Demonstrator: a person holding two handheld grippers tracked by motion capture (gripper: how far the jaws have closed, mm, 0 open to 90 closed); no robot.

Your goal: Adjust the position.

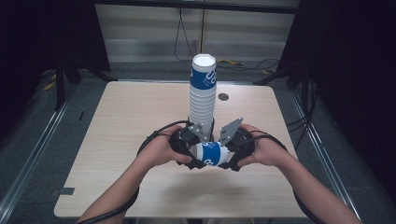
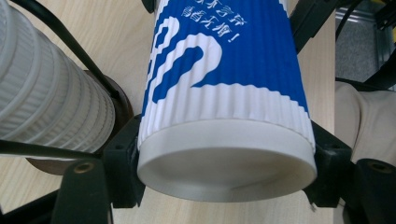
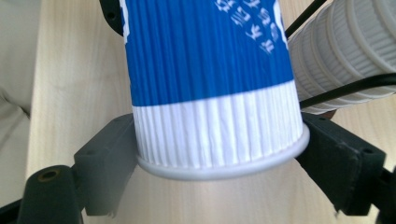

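While a tall cup stack [image 1: 203, 88] stands at twelve o'clock on the table [image 1: 116, 140], one blue-and-white cup [image 1: 212, 154] is held sideways between the left gripper [image 1: 194, 154] and right gripper [image 1: 233, 151], each pair of jaws closed on one end.

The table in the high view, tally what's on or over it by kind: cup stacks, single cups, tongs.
Tall stack of white ribbed paper cups with a blue-printed top cup: 1
Single blue-and-white ribbed paper cup held sideways: 1
Black hand-held tongs: 2, left and right
Total: 4

How many cups the stack holds can't be counted.
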